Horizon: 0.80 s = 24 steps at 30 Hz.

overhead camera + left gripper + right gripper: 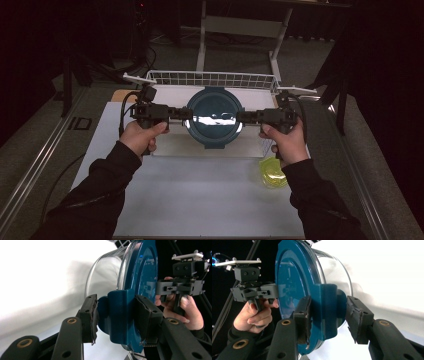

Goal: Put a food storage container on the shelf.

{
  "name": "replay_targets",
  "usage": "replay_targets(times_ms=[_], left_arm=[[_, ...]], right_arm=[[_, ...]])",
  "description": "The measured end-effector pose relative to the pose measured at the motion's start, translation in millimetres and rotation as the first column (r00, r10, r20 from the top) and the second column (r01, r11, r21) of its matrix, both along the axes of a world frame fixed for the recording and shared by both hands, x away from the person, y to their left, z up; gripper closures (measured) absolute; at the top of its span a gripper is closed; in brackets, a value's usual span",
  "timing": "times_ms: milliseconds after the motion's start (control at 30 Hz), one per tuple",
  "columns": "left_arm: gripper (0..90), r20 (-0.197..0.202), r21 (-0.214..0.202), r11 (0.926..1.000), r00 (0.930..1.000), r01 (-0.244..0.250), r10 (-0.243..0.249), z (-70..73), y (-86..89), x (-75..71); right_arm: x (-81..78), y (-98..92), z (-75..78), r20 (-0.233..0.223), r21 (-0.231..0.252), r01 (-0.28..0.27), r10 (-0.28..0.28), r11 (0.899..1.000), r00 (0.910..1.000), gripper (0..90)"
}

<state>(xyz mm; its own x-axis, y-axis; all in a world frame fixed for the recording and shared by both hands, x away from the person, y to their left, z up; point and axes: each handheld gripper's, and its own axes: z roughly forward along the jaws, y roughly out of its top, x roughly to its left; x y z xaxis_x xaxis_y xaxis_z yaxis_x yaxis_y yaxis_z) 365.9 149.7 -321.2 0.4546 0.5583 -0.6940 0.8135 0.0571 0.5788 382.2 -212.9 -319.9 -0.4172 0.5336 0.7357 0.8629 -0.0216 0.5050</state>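
Note:
A round clear glass container with a dark blue lid (215, 117) stands on the white table, near its far middle. My left gripper (186, 114) comes in from the left and is shut on the lid's left latch tab (120, 312), one pad on each side. From the right, my right gripper (241, 117) is shut on the opposite latch tab (325, 310). Each gripper view looks across the lid at the other hand (187, 310) (252, 315). The glass wall (105, 270) shows beneath the lid.
A white wire basket (212, 79) runs along the table's far edge, just behind the container. A yellow-green bowl (273, 172) sits under my right forearm, near the table's right side. The white table surface (200, 195) stretches toward the person.

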Motion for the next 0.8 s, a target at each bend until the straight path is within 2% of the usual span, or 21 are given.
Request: replay_targets(times_ms=[367,500,600,800], left_arm=[[56.6,-0.003,-0.032,0.9992,0.9997,-0.026,0.026,11.9,0.7,26.7],[56.5,-0.005,-0.028,0.9991,0.9994,-0.033,0.033,12.3,-0.1,36.1],[56.5,-0.023,-0.031,0.9986,0.9988,-0.043,0.042,8.2,-0.3,43.3],[56.4,-0.03,-0.056,0.9976,0.9988,-0.04,0.038,3.7,1.8,50.4]], right_arm=[[29.8,1.0,20.0,0.006,0.005,0.029,-0.029,1.0,0.9996,56.7],[39.3,0.4,19.3,-0.006,0.011,0.036,-0.036,0.999,0.9993,56.7],[46.2,0.3,15.6,-0.027,0.014,0.043,-0.043,0.999,0.9987,56.6],[53.8,1.2,13.9,-0.051,0.01,0.046,-0.045,0.999,0.9977,56.6]])
